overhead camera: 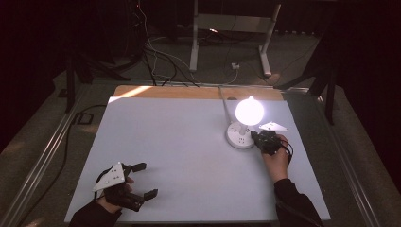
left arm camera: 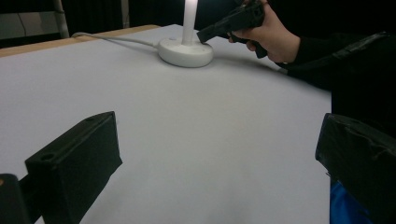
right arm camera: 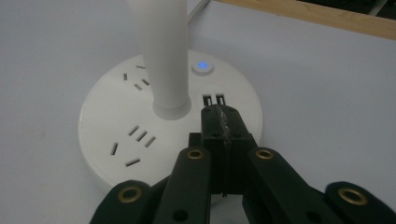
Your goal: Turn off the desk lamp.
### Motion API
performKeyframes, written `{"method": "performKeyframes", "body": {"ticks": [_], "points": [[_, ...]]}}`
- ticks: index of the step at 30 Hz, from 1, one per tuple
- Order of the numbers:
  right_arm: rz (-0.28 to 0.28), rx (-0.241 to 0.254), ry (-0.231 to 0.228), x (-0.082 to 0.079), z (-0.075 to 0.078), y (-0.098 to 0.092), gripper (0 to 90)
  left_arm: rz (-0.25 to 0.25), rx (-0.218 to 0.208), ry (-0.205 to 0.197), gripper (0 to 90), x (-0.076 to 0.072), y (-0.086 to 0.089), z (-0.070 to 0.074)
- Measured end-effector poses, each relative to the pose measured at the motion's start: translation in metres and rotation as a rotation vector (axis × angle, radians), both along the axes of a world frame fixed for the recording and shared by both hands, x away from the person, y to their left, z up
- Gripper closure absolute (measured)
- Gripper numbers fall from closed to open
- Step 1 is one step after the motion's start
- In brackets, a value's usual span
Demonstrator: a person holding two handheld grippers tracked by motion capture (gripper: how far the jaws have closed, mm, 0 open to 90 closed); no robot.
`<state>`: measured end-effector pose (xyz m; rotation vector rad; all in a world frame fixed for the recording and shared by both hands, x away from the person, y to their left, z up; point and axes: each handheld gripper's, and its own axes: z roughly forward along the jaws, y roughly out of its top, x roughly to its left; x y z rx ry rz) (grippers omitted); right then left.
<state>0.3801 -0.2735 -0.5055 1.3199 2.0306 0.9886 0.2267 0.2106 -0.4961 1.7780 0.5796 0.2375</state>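
So the lamp base [right arm camera: 170, 135] is parked near the surface's far right edge, and its lit button [right arm camera: 202, 67] is found just past the pinched-shut, empty right gripper [right arm camera: 219, 114], while the wide-open left gripper [overhead camera: 142, 179] is kept well away.

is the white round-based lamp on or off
On: the white round-based lamp has a glowing bulb, and a small blue button light shines on its base.
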Motion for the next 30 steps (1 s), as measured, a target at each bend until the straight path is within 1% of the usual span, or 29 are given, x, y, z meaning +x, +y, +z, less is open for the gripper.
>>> {"method": "performKeyframes", "body": {"ticks": [3,5,7,8,9,13,16,19,20,21,23,24,25,26,28,30], "points": [[0.003,0.005,-0.003,0.0,-0.001,0.0,90.0,0.001,-0.001,0.001,0.6,0.0,0.0,0.0],[0.007,0.0,-0.006,0.0,-0.001,0.0,90.0,0.0,0.001,0.0,0.6,0.0,-0.001,0.0],[0.002,0.025,0.001,0.0,-0.001,-0.002,90.0,-0.001,-0.001,-0.003,0.6,0.0,0.0,0.0],[-0.007,0.012,0.001,0.0,-0.001,-0.002,90.0,0.001,-0.003,-0.001,0.6,0.0,0.0,0.0],[-0.006,0.011,0.0,0.0,0.0,-0.002,89.9,0.002,-0.005,-0.001,0.6,0.0,0.0,0.0],[-0.015,0.04,-0.023,-0.003,0.009,-0.006,89.9,0.001,-0.004,-0.002,0.6,0.001,0.001,0.0],[-0.019,0.043,-0.046,-0.006,0.016,-0.007,89.9,0.001,-0.002,0.0,0.6,0.0,0.0,0.0],[-0.023,0.055,-0.058,-0.008,0.021,-0.009,89.5,0.002,-0.005,-0.001,0.6,0.0,0.0,0.0],[-0.021,0.058,-0.055,-0.008,0.022,-0.009,88.8,0.003,-0.005,-0.001,0.6,0.001,0.001,0.0],[-0.023,0.06,-0.063,-0.009,0.024,-0.009,86.8,0.003,-0.004,-0.001,0.6,0.001,0.001,0.0],[-0.017,0.068,-0.055,-0.009,0.026,-0.01,81.4,0.001,-0.004,-0.001,0.6,0.0,0.001,0.0],[-0.016,0.066,-0.058,-0.009,0.027,-0.01,78.7,0.002,-0.005,-0.001,0.6,0.001,0.001,0.0],[-0.016,0.066,-0.062,-0.01,0.028,-0.01,74.6,0.002,-0.005,-0.001,0.6,0.001,0.001,0.0],[-0.014,0.069,-0.052,-0.01,0.029,-0.01,67.2,0.003,-0.005,-0.001,0.6,0.001,0.001,0.0],[-0.014,0.068,-0.061,-0.012,0.029,-0.01,57.5,0.004,-0.005,0.0,0.6,0.0,0.001,0.0],[-0.01,0.066,-0.06,-0.015,0.03,-0.011,47.7,0.003,-0.009,-0.003,0.6,0.0,0.001,0.001]]}}
